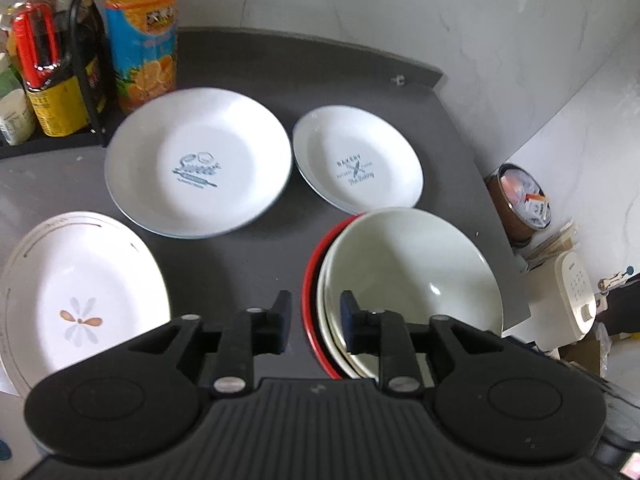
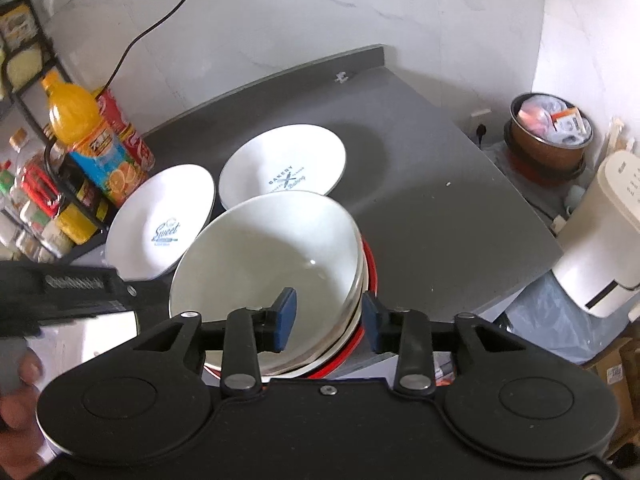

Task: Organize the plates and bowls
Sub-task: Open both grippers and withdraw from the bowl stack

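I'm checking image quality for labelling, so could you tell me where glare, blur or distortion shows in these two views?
Left wrist view: fisheye bends the counter edge; the bottles are softly blurred. Right wrist view: a small glare spot sits in the top bowl, and the other hand-held gripper at left is motion-blurred.

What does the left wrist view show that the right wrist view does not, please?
Only the left wrist view shows the flower-patterned plate and the open left gripper. Only the right wrist view shows the open right gripper straddling the bowl stack's rim, the black cable and a hand. Both show the Sweet plate, Bakery plate, bowl stack and orange juice bottle.
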A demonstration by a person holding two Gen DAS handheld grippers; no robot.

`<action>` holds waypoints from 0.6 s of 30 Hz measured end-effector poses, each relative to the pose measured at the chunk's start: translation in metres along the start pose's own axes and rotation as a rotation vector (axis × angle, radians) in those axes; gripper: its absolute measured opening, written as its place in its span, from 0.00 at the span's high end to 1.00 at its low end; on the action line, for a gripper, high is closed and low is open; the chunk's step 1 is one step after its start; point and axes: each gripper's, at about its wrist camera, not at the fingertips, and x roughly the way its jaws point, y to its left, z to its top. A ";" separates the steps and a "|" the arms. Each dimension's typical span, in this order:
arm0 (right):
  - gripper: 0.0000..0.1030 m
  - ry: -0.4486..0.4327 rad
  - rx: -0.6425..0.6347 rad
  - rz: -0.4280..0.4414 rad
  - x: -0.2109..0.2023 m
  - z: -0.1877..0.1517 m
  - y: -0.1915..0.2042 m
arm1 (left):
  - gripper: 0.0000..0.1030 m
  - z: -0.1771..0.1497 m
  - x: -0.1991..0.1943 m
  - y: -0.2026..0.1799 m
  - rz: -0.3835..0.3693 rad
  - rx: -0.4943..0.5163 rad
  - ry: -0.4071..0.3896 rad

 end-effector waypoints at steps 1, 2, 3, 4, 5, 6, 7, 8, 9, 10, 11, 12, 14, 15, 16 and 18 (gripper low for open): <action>0.79 0.006 -0.003 -0.013 0.002 -0.002 0.001 | 0.71 0.000 -0.003 0.002 0.004 -0.001 -0.008; 0.80 0.009 -0.002 -0.019 0.003 -0.004 0.001 | 0.68 0.000 -0.007 0.006 0.007 0.000 -0.017; 0.82 0.011 -0.004 -0.024 0.005 -0.005 0.002 | 0.66 -0.001 -0.011 0.009 0.008 0.001 -0.025; 0.85 0.013 -0.006 -0.034 0.006 -0.006 0.002 | 0.61 -0.002 -0.015 0.012 0.010 -0.001 -0.031; 0.85 0.015 -0.002 -0.040 0.006 -0.007 0.002 | 0.58 -0.003 -0.018 0.017 0.011 -0.006 -0.037; 0.85 0.012 0.004 -0.047 0.004 -0.007 0.002 | 0.57 -0.004 -0.022 0.022 0.010 -0.011 -0.045; 0.85 0.008 0.003 -0.059 0.002 -0.007 0.003 | 0.55 -0.005 -0.026 0.028 0.010 -0.020 -0.052; 0.84 -0.002 0.000 -0.072 -0.002 -0.007 0.005 | 0.53 -0.005 -0.029 0.033 0.013 -0.028 -0.057; 0.83 -0.014 0.002 -0.076 -0.005 -0.007 0.006 | 0.53 -0.006 -0.032 0.038 0.015 -0.033 -0.061; 0.83 -0.026 0.011 -0.076 -0.009 -0.006 0.008 | 0.52 -0.008 -0.036 0.044 0.015 -0.040 -0.068; 0.82 -0.036 0.022 -0.067 -0.012 -0.005 0.009 | 0.50 -0.009 -0.040 0.050 0.014 -0.047 -0.078; 0.75 -0.044 0.035 -0.051 -0.016 -0.005 0.011 | 0.48 -0.011 -0.045 0.057 0.014 -0.052 -0.088; 0.63 -0.063 0.046 -0.030 -0.024 -0.004 0.019 | 0.39 -0.013 -0.052 0.069 0.011 -0.060 -0.100; 0.55 -0.073 0.044 -0.024 -0.027 -0.004 0.024 | 0.38 -0.014 -0.056 0.074 0.002 -0.066 -0.108; 0.50 -0.084 0.039 -0.018 -0.030 -0.004 0.030 | 0.36 -0.015 -0.059 0.080 -0.012 -0.074 -0.114; 0.42 -0.087 0.027 0.006 -0.034 -0.004 0.042 | 0.32 -0.017 -0.066 0.093 -0.025 -0.096 -0.122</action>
